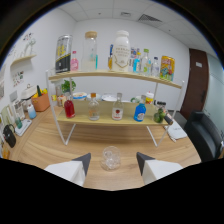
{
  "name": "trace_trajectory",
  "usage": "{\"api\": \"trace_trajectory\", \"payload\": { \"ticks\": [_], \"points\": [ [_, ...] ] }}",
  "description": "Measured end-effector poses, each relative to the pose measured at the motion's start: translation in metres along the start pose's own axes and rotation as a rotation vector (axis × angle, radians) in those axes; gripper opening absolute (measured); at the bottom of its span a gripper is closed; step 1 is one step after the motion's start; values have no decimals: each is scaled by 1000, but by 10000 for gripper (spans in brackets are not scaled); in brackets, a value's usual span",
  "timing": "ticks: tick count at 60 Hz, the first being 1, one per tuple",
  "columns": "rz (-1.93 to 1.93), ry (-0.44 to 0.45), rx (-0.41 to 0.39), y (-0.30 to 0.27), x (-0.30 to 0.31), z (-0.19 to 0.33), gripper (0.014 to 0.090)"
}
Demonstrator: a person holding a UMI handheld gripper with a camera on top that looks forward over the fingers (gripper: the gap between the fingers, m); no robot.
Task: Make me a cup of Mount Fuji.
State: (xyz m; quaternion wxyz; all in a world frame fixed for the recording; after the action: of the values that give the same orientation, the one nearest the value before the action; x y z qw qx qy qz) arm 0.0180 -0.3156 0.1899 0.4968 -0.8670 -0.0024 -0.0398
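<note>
Gripper view shows the clear glass [110,157] standing upright on the wooden worktop [45,145], just ahead of the gripper [113,161] and roughly in line with the gap between its tips. The jaws are spread wide, with open space on either side of the glass — nothing is held.

Beyond the glass stands a two-tier shelf [107,120]. Its lower board carries a red bottle [69,107], two clear bottles [93,107] and a blue bottle [140,111]; taller bottles and a large white jar [121,51] line the top board.

The main risk, as I judge it, lies in the glass itself: it is smooth, light and transparent, so an off-centre closing could nudge it sideways or tip it before both sides bear on it. A hard squeeze might make it slip out. Reaching later for a bottle — they stand close together — could knock a neighbour off the shelf.
</note>
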Motion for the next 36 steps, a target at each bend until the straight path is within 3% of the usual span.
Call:
{"api": "trace_trajectory", "payload": {
  "ticks": [21,32,36],
  "points": [
    [84,-125,232,-65,-57,48,855],
    [90,-118,285,-105,-70,107,858],
    [99,-128,290,-110,-73,128,822]
  ]
}}
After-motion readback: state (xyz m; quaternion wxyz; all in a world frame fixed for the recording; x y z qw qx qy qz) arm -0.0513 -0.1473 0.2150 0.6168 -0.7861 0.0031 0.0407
